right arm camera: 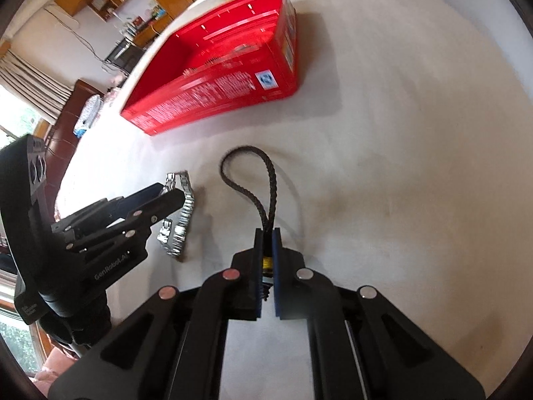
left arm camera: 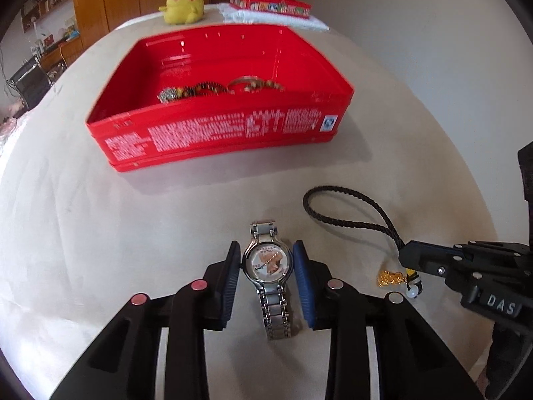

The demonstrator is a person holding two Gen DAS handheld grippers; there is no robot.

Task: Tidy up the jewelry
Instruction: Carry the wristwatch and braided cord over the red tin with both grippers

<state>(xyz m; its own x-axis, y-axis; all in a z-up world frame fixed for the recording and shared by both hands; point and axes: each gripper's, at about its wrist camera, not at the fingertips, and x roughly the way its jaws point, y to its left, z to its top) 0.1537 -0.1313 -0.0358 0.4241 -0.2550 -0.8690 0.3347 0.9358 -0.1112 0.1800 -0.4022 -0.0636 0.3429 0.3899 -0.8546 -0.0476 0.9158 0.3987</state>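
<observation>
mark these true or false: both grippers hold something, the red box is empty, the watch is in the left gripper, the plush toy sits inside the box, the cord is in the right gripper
1. Both grippers hold something: true. 
2. The red box is empty: false; beaded bracelets lie inside. 
3. The left gripper holds the watch: true. 
4. The yellow plush toy sits inside the box: false; it sits on the table beyond it. 
5. The right gripper holds the black braided cord: true, shut near its charm end.
</observation>
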